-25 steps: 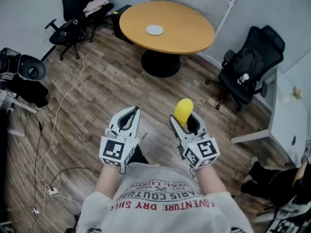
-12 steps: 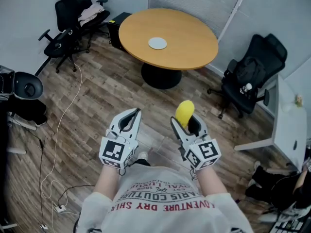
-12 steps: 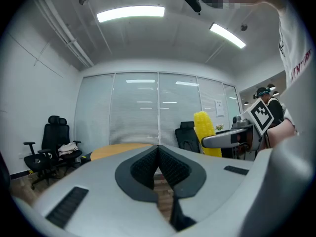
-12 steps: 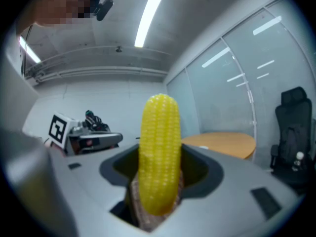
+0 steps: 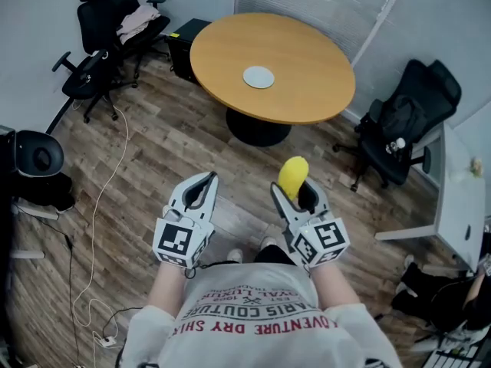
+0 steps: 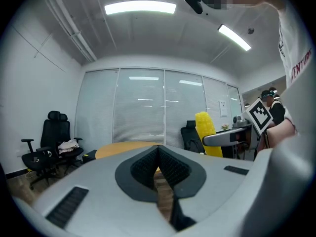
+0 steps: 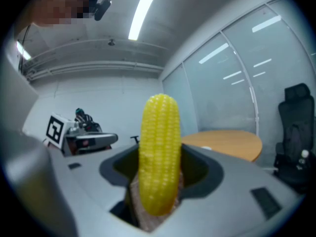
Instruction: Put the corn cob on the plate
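Still clamped the corn cob (image 7: 159, 152) upright between the right gripper (image 7: 158, 181) jaws, tip above them. Kept the left gripper (image 6: 159, 157) jaws pressed together alongside. Noted the plate (image 5: 258, 77), bare, on the round table (image 5: 307, 60) well ahead, lower in head view than a second ago. Saw the cob's seated lower end only in right gripper view.
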